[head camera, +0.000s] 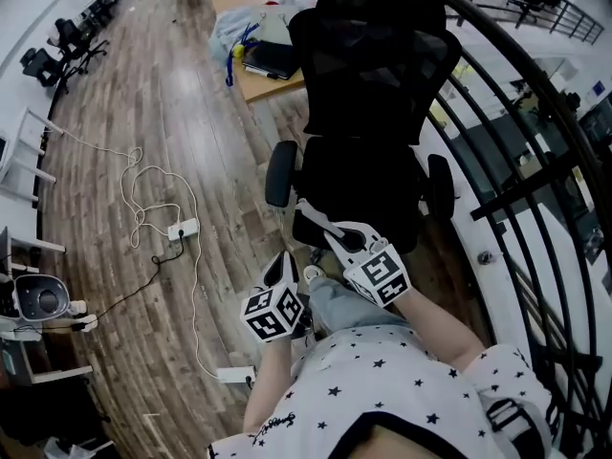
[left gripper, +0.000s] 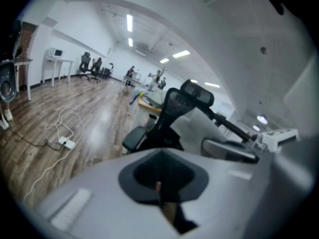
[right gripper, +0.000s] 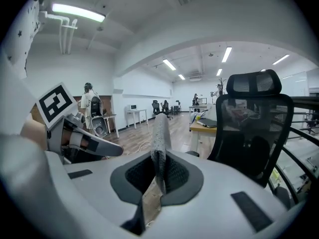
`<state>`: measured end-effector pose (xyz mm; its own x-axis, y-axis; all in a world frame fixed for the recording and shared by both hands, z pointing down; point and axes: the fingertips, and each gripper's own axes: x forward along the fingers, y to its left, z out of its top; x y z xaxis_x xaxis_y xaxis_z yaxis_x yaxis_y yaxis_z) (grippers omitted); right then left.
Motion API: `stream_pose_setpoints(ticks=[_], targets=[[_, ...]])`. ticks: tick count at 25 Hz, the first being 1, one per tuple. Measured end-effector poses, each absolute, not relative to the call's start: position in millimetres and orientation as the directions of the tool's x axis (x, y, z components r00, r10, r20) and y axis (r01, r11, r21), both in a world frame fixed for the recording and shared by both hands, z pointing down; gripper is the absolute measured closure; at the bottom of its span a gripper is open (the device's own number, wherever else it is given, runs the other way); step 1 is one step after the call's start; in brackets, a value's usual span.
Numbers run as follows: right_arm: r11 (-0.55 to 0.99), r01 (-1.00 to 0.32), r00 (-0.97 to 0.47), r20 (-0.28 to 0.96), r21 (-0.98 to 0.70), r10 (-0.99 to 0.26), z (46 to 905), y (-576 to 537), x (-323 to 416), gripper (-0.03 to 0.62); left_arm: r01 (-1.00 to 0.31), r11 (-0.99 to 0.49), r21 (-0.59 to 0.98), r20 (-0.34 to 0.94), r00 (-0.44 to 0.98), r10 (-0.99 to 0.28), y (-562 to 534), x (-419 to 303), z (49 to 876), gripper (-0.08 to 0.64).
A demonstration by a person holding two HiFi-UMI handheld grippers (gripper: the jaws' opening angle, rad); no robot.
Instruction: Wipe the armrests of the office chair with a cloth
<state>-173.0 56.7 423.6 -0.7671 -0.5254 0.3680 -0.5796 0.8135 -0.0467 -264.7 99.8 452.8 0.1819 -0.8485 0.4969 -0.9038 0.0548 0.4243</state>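
As right gripper view alone shows, right claw (right gripper: 158, 176) grips cloth (right gripper: 160, 131) (left claw (left gripper: 160, 189) clenched).

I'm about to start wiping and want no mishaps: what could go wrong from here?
The cloth is pinched as a narrow strip in the right gripper, so it might slip out under pressure. The right armrest sits close to the railing, leaving tight room. The corded power strip on the floor left of the chair could trip a foot.
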Motion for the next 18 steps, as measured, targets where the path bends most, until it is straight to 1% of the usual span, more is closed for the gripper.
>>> stream_pose_setpoints(ticks=[9, 18], targets=[[0.805, -0.593, -0.767, 0.319, -0.024, -0.556, 397, 101, -137, 0.566, -0.904, 0.03, 0.427, 0.463, 0.19, -0.866, 131, -243, 437, 0.552], [0.793, -0.606, -0.771, 0.287, -0.059, -0.568, 392, 122, -113, 0.566, -0.908, 0.013, 0.419, 0.442, 0.191, -0.876, 147, -232, 431, 0.552]])
